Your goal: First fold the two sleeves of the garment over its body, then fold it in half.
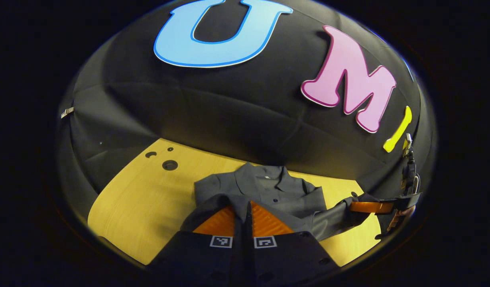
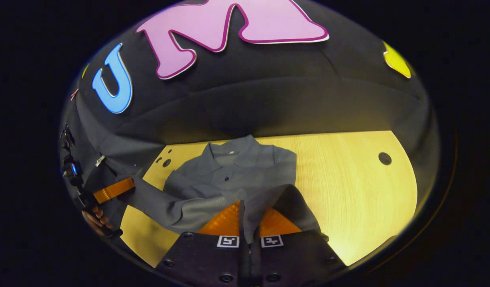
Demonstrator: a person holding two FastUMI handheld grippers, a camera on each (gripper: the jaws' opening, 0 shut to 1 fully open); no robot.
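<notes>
Two claws (image 1: 242, 213) (image 2: 249, 217) pinching shirt (image 2: 233, 175), cuffs hidden

Left gripper (image 1: 247, 211) fingers pinched on a sleeve (image 1: 213, 207) of the grey shirt (image 1: 268, 191) on the table (image 1: 149, 199); right gripper (image 1: 358, 206) grips the other sleeve.

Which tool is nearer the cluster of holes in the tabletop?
Left. The left tool grips the sleeve nearer the holes; the right tool grips the other sleeve, across the shirt from them.
</notes>
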